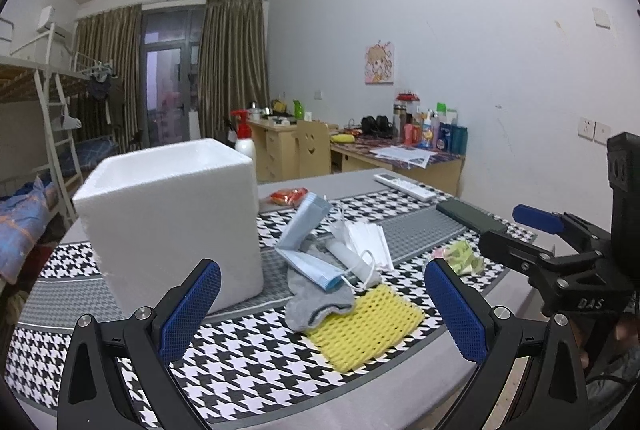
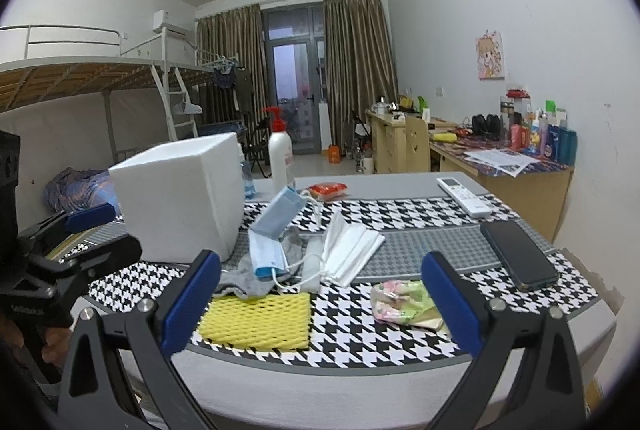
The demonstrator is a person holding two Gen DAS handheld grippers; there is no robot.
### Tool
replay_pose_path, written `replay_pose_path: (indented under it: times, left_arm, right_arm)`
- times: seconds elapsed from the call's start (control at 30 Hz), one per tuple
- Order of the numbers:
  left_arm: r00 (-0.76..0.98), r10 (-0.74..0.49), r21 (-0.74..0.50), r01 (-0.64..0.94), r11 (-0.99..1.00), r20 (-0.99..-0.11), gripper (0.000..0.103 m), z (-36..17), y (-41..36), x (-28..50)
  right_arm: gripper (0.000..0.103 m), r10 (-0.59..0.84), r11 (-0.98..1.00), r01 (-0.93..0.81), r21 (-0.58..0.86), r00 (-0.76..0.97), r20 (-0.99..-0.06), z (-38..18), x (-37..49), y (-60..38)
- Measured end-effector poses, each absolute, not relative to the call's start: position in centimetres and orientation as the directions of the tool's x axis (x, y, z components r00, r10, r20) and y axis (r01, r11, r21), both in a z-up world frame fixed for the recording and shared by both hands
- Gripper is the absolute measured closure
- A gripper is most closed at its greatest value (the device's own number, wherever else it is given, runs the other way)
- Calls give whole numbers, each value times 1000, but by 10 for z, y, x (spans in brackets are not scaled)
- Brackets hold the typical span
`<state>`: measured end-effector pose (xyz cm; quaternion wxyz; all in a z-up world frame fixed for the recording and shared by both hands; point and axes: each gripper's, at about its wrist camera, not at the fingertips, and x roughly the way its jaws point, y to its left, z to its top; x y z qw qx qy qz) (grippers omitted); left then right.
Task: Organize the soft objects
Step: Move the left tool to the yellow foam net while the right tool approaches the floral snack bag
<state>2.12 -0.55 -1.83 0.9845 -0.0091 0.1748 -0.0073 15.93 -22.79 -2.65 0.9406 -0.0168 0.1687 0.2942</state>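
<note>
Two hand-held grippers poised over the near edge of the bench [image 2: 400, 182], which carries a houndstooth runner [image 2: 380, 210]. The left gripper [image 1: 322, 304] has its jaws spread wide and empty; the right gripper [image 2: 320, 298] likewise stands wide apart, gripping nothing. The soft objects lie in a loose heap near the middle of the near edge: a yellow foam net [image 1: 366, 326] flat on the runner closest to the edge, a grey sock [image 1: 316, 294] overlapping its far left corner, a blue face mask [image 1: 310, 258] propped across the sock, and a fan of white masks [image 1: 368, 240] just beyond. A small floral pouch [image 2: 402, 302] sits apart, toward the right end. A white foam box [image 1: 172, 226], open at the top, stands upright at the left of the heap, touching or nearly touching the sock; it is the probable receptacle. A phone [image 2: 518, 254], a remote control [image 2: 464, 196] and a red packet [image 2: 328, 190] lie farther back.

Governing relation: the foam net lies straight ahead between the left jaws, its long axis running roughly along the near edge, so a grasp across its short side suits best. The pouch lies just inside the right finger [image 2: 448, 302] of the right gripper, the nearer one for it
</note>
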Motion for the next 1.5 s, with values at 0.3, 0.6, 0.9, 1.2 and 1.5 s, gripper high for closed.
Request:
replay_pose_path:
  times: [0.3,0.6,0.9,1.2,1.5]
  left_arm:
    - [909,-43,-30,33,999,-415,1,-37,-17,38]
    - [869,-61,-36,50,998,-491,1,-54,-26,53]
    - [827,-85,-37,78,996,-556,1,-70,-36,66]
    - [780,-102,-35,102,994,-618,1,-84,-41,80]
    - [726,-110,-13,138,990,-679,15,-99,-53,96]
  right_arm:
    - [1,522,841,-534,82,765,-376,-40,176,-231]
    - [1,483,863,-499,83,763,-430,-51,192,-237]
    - [1,449,879,-469,83,757,-474,-64,206,-239]
    - [1,418,893,-442,85,742,-524,-77,221,-240]
    - [1,413,894,-437,95,726,-550,-85,235,-239]
